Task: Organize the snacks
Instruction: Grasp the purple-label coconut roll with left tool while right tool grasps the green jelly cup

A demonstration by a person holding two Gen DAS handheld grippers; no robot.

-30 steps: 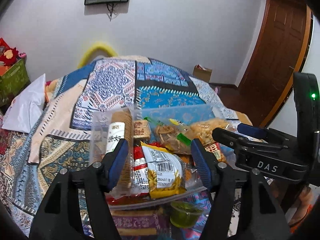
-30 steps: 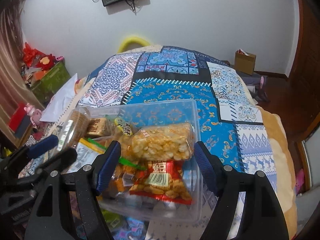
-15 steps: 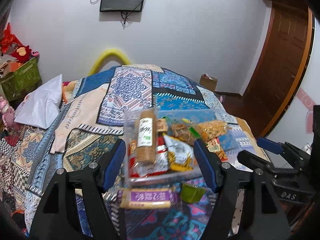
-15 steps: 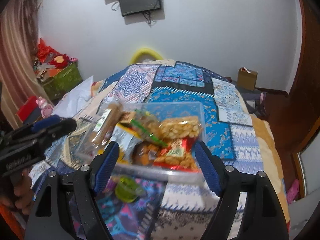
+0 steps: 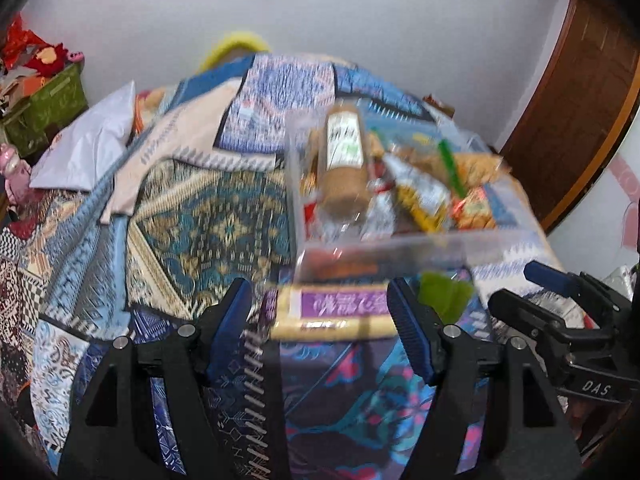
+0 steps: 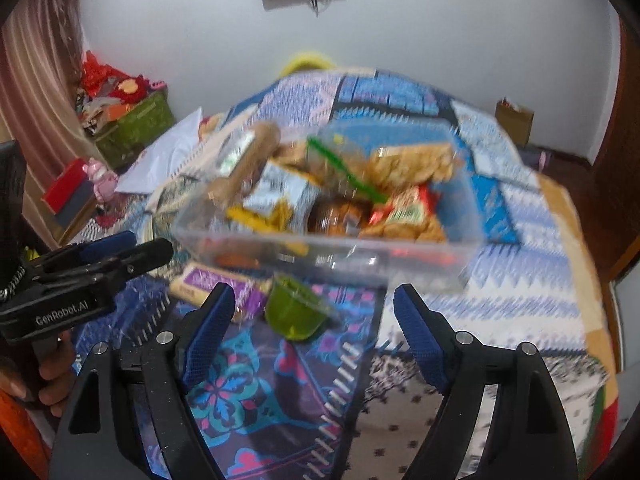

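The left gripper [image 5: 320, 328] is held with its blue-padded fingers [image 5: 230, 316] spread wide and nothing is pinched between them. Just ahead of the gap, a long snack bar with a purple label [image 5: 334, 312] is seen lying flat on the patterned bedspread [image 5: 208, 220]. Beside its right end a small green jelly cup [image 5: 444, 292] is found, blurred in this view. Behind both, a clear plastic box [image 5: 400, 246] is set on the bedspread, and it is filled with packets: a brown biscuit roll with a white label [image 5: 344, 160] is laid along its left side, and a yellow-and-silver packet [image 5: 420, 200] and a red-edged packet [image 5: 474, 208] are seen to the right.

The right gripper [image 6: 308, 328] is likewise held open, with its fingers [image 6: 416, 336] spread apart and nothing gripped. The green jelly cup [image 6: 294, 312] is seen between and just beyond the fingertips, resting on the bedspread and apart from the pads. The purple-labelled bar [image 6: 212, 284] lies just left of the cup. The clear box [image 6: 332, 252] is placed behind them, with a bag of puffed golden snacks [image 6: 412, 164] at its far right.

Further out, a white pillow [image 5: 88, 144] and a green storage bin [image 5: 44, 108] are seen at the left, and a wooden door [image 5: 576, 100] at the right
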